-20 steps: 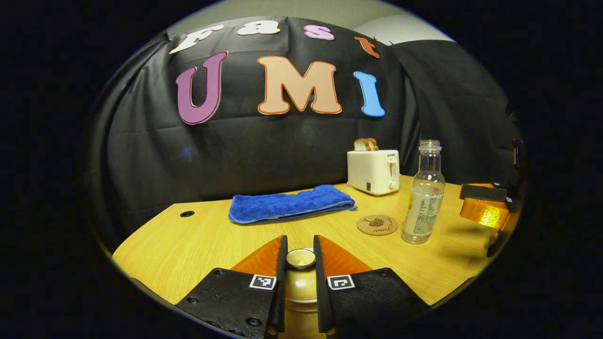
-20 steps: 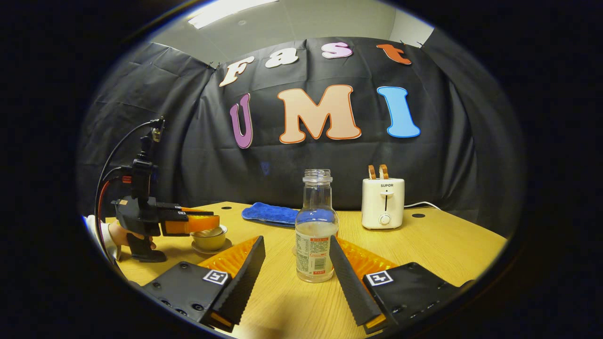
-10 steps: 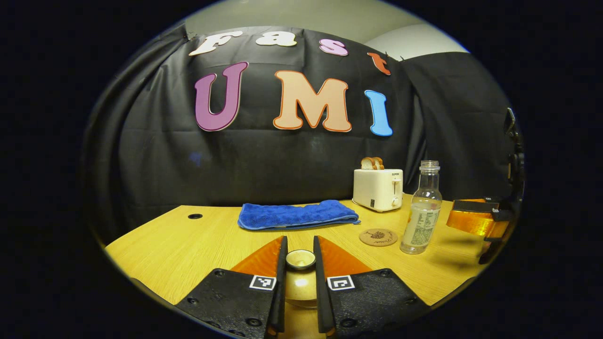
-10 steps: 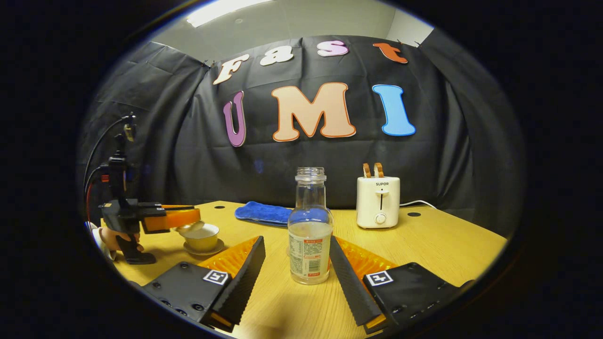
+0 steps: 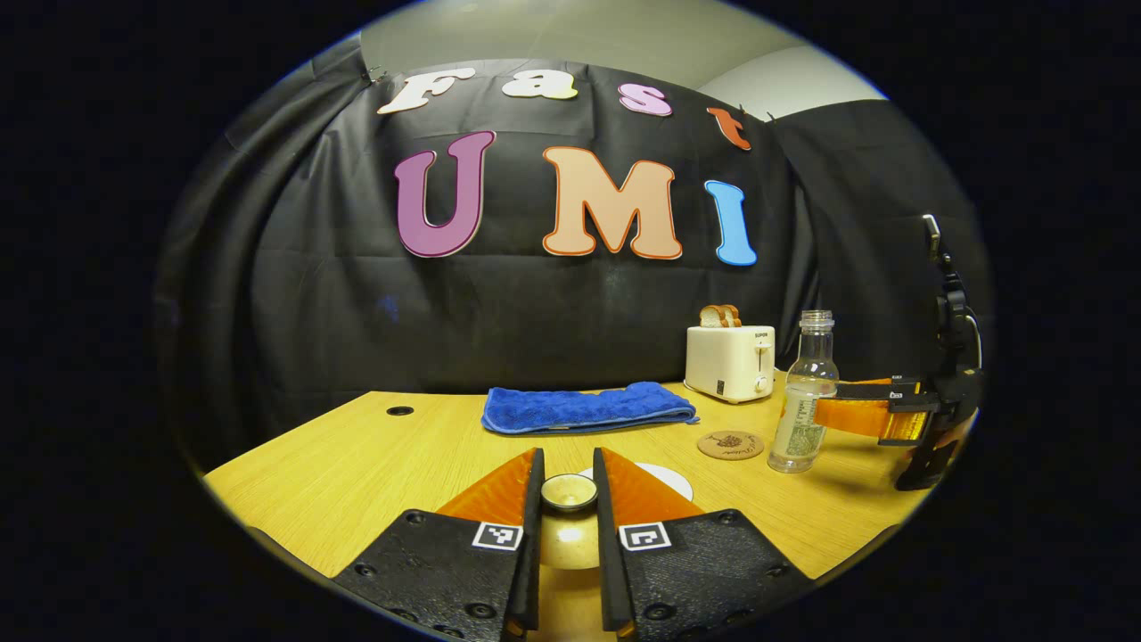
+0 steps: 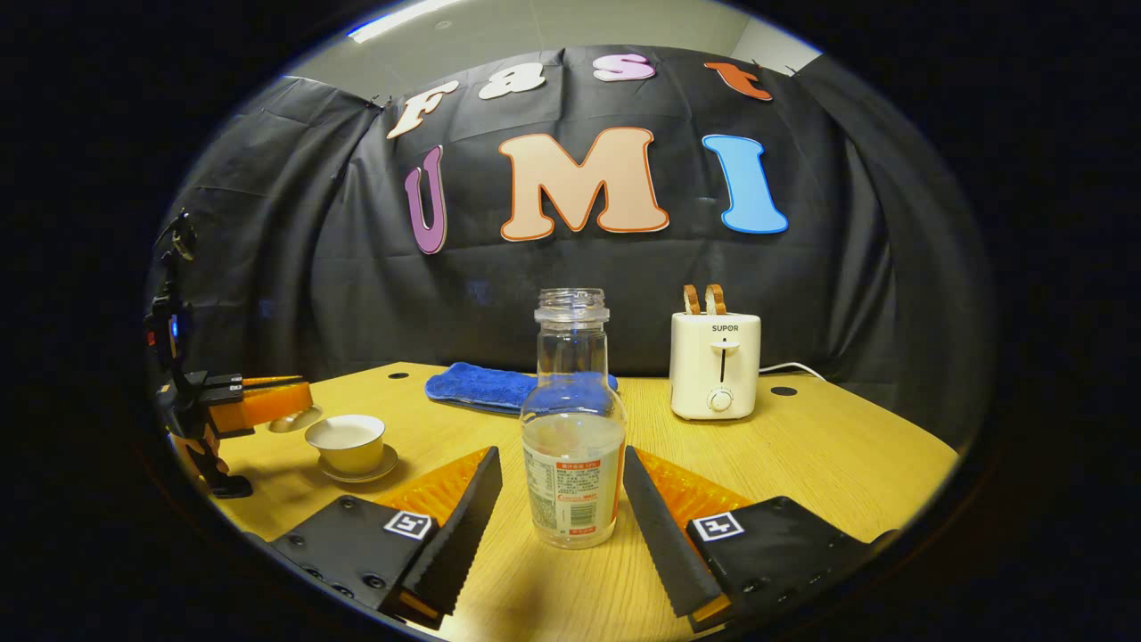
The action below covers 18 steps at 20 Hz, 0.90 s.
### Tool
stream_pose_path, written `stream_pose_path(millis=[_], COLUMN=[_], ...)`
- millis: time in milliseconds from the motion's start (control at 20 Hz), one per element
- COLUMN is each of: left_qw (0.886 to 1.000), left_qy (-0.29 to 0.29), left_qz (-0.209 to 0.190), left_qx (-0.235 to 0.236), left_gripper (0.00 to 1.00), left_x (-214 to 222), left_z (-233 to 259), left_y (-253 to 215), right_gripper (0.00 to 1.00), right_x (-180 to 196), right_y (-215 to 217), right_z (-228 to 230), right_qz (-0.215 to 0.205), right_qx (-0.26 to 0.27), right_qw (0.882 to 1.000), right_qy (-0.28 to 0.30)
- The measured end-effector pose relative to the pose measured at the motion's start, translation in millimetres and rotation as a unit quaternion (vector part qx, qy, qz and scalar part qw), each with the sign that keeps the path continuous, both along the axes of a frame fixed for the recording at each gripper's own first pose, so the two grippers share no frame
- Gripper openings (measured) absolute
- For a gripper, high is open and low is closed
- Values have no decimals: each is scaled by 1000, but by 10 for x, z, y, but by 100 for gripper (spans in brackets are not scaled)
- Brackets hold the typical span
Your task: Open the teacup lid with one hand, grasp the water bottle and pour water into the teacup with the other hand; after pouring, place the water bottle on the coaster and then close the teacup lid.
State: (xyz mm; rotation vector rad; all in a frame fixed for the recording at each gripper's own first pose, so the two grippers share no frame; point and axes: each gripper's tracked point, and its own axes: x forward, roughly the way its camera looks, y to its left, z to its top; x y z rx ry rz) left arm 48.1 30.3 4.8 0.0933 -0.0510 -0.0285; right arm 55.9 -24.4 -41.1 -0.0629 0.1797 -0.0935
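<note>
In the left gripper view my left gripper [image 5: 567, 468] is shut on the knob of the golden teacup lid [image 5: 569, 493], held up off the cup. In the right gripper view that lid [image 6: 294, 419] hangs left of the open white teacup [image 6: 346, 440], which stands on its saucer [image 6: 365, 473]. The uncapped clear water bottle [image 6: 572, 446], partly filled, stands upright on the table between the spread fingers of my right gripper [image 6: 562, 465], which is open. I cannot tell whether the pads touch it. The round brown coaster [image 5: 730, 444] lies just left of the bottle [image 5: 803, 401].
A white toaster [image 6: 716, 366] with bread slices stands at the back right of the wooden table [image 6: 829, 464]. A folded blue towel [image 6: 477, 388] lies at the back behind the bottle. A hand holds the left gripper at the table's left edge.
The left gripper has lifted the lid off the teacup and carried it left, leaving the cup open. The right gripper has moved forward, so the bottle stands deeper between its fingers.
</note>
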Motion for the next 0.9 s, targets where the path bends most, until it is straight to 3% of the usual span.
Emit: stream_pose_path(millis=[500,550,600,750,900], left_qw=[998,997,997,996,996], left_qy=[-5,-6,-7,-8,-8], left_qz=[69,74,79,92,93], left_qx=[-3,-3,-4,-3,-4], left_gripper=[24,24,24,25,25], left_x=[-152,-170,-176,-177,-186], left_z=[37,57,46,66,61], left_y=[633,694,752,859,861], right_gripper=[90,84,95,80,80], right_x=[354,380,396,411,379], right_y=[-65,-64,-46,-25,-15], right_z=[-226,-258,-316,-299,-287], right_qz=[-13,-13,-10,-7,-9], right_qx=[-1,-2,-3,-12,-40], right_qw=[998,997,997,996,996], right_qy=[58,70,81,83,83])
